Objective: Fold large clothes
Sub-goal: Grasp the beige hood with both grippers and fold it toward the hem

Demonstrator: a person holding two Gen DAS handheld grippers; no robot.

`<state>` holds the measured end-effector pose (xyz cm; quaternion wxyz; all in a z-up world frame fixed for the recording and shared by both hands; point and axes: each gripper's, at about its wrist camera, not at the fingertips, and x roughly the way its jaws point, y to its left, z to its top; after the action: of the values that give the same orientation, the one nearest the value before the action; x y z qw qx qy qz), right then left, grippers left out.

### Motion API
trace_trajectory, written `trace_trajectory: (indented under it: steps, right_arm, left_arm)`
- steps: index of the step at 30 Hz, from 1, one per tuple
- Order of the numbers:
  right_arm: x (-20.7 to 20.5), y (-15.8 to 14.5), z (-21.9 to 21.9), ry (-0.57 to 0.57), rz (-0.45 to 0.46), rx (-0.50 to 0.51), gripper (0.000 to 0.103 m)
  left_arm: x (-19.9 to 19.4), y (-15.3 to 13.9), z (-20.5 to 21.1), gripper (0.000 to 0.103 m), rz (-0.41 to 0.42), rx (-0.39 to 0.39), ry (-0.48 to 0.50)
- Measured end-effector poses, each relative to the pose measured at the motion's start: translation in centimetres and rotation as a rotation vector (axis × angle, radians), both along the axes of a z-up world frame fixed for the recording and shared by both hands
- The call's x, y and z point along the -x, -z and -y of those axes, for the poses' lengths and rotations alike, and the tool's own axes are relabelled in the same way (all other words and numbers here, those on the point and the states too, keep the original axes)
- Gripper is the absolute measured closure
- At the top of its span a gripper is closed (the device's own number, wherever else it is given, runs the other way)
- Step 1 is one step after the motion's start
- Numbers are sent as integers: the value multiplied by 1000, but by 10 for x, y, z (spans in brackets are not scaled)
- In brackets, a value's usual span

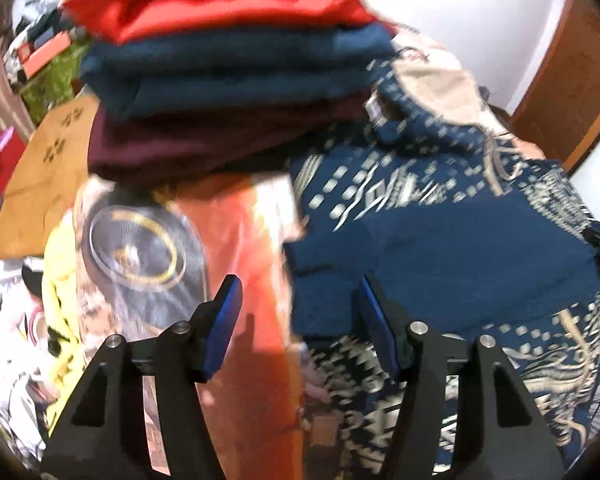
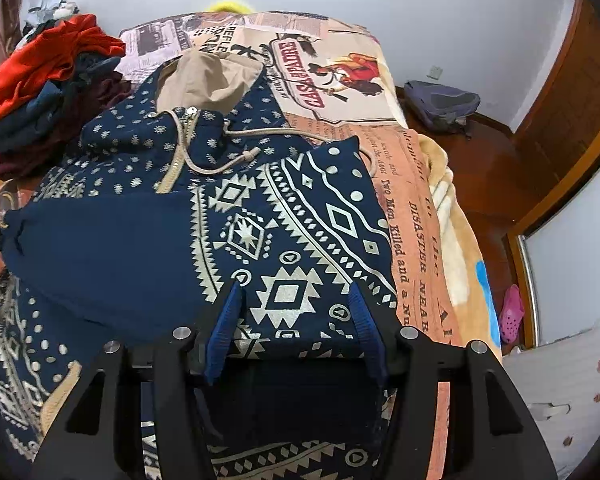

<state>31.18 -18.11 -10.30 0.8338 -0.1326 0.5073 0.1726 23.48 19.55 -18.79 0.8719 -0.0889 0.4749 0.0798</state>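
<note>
Right wrist view shows the navy hooded zip jacket with a cream geometric print (image 2: 236,216) spread on the bed, over a newspaper-print blanket in orange and beige (image 2: 416,216). Both sleeves look already folded in across the chest, the plain navy cuff lying toward the left; the tan-lined hood (image 2: 204,80) and cream drawcord are not yet tucked, and the body has yet to be doubled over, so I judge the fold roughly half done. The right gripper (image 2: 296,296) stands about half open over the printed sleeve, its blue ribbed pads astride the cloth; nothing appears pinched. In the left wrist view, which is blurred, the left gripper (image 1: 296,292) is also partly open and empty, hovering at the edge of the jacket's navy sleeve. Beside the jacket sits a stack of folded knitwear in red, teal and maroon (image 1: 228,76), apparently finished work. The jacket fabric looks like soft, thick fleece with a metal zip; the print seems slightly glossy.
</note>
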Motion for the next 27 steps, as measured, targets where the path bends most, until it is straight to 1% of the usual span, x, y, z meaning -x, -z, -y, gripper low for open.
trace_trajectory:
  steps: [4,7,10,14,17,21,24,27]
  right_arm:
    - [-6,-16,2,4,8,-62,51]
    - [-13,-32,0,6,35,-97,51]
    - [-20,-51,-7,-3,86,-112,51]
    - [-34,-71,-21,-36,139,-134,51]
    - [-45,-79,-35,-57,167,-131,51]
    - [-65,-79,-53,-84,190,-131,51]
    - [-89,-69,-66,-88,162,-126,51]
    - [-117,-52,-78,-69,111,-125,51]
  left_arm:
    - [-17,-31,24,44,72,-32,66]
    - [-36,-52,49,44,131,-62,126]
    - [-61,-68,73,43,188,-109,166]
    - [-96,-80,93,43,231,-148,188]
    - [-129,-81,97,43,235,-141,195]
    - [-161,-73,96,43,208,-69,212]
    - [-189,-62,98,43,172,-46,228]
    - [-215,-45,102,43,142,-57,232]
